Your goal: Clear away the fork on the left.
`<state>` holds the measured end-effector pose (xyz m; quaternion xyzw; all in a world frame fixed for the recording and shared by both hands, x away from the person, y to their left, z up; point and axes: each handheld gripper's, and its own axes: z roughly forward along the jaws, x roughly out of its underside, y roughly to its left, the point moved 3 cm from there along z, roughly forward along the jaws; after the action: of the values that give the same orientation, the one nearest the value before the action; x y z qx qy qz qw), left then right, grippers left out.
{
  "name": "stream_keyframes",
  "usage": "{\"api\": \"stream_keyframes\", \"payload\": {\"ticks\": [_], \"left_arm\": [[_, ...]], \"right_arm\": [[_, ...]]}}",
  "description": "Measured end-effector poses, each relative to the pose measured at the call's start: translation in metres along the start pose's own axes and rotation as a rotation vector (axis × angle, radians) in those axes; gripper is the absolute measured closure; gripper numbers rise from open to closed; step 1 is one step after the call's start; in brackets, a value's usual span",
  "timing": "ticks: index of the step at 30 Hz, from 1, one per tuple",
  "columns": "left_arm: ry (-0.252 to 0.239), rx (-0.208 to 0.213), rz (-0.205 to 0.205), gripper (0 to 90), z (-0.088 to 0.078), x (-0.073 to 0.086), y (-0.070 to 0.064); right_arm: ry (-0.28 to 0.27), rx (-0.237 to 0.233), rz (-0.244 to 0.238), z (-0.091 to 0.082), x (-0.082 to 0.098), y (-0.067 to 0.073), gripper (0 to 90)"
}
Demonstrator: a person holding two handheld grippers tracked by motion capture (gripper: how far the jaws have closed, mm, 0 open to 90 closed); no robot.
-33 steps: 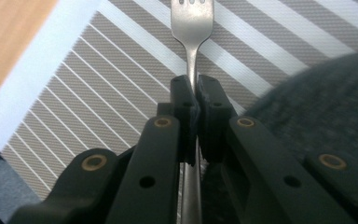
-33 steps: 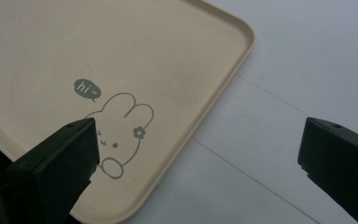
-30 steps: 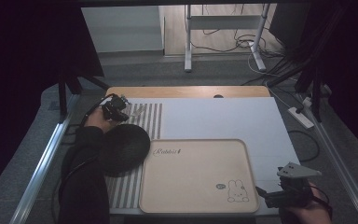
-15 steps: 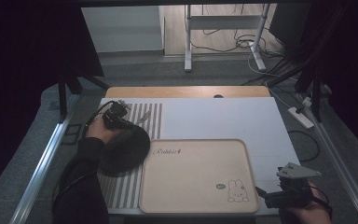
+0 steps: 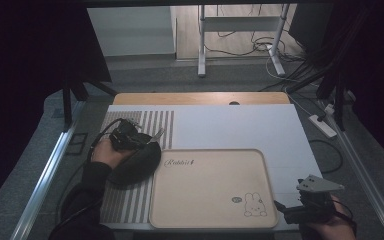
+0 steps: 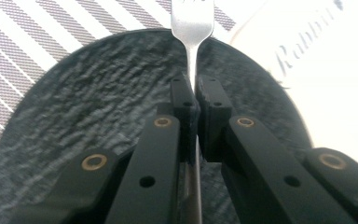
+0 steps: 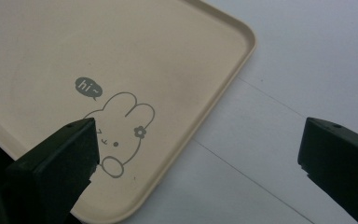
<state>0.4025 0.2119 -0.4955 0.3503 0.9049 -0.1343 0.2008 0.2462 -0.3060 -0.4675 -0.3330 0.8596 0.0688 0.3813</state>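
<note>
Fork (image 6: 192,23) pinched in left tool (image 6: 196,88) over black plate (image 6: 88,102), beside tray (image 5: 210,187); right tool (image 7: 200,154) wide.

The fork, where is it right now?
In the left gripper view the fork is clamped between the left gripper jaws, above the black plate, left of the beige tray.

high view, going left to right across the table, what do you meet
left gripper shut on a fork → black plate on the striped mat → beige tray with its rabbit drawing → right gripper, jaws open
</note>
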Motion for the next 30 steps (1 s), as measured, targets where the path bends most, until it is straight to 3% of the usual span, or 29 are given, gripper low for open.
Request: {"api": "stream_keyframes", "payload": {"ticks": [8,30], "left_arm": [[-0.016,0.025,-0.025,86.4,-0.005,0.013,-0.025],[0.003,0.038,-0.065,86.3,-0.007,0.044,-0.087]], "right_arm": [[-0.007,0.0,-0.004,-0.001,0.0,0.001,0.0],[-0.006,-0.004,-0.018,-0.002,0.0,0.002,0.0]]}}
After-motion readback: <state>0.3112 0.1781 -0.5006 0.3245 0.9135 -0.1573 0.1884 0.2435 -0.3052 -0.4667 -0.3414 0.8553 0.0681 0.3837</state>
